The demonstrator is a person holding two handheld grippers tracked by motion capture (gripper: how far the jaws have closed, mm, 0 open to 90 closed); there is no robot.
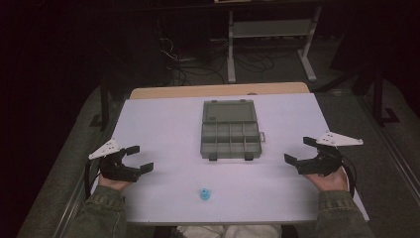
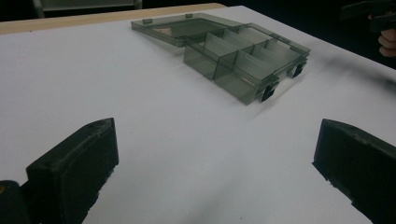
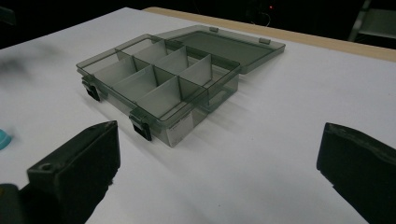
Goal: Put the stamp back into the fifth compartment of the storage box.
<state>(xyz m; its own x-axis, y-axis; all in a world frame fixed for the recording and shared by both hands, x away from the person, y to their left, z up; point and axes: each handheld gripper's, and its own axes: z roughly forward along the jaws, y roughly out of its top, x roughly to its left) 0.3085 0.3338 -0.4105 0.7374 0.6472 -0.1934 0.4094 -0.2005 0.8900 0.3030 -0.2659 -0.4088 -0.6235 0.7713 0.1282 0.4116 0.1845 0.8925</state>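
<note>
A smoky grey compartment box (image 1: 230, 134) lies open in the middle of the white table (image 1: 163, 124), its lid folded flat toward the far side and its several compartments empty. A small blue object (image 1: 204, 194) rests near the front edge, between the two hands. My left gripper (image 1: 142, 157) hovers at the left, open, with nothing between its fingers. My right gripper (image 1: 297, 149) mirrors it at the right, also open and empty. The left gripper view has the box (image 2: 243, 60) ahead, beyond the left gripper (image 2: 215, 158). In the right gripper view, past the right gripper (image 3: 217, 163), sit the box (image 3: 163, 79) and the blue object (image 3: 3, 138).
A wooden strip (image 1: 218, 90) borders the table's far edge. Behind it, on the dark floor, are a white metal frame (image 1: 270, 29) and tangled cables (image 1: 198, 64). The other hand's gripper (image 2: 373, 11) peeks into the left gripper view's top right corner.
</note>
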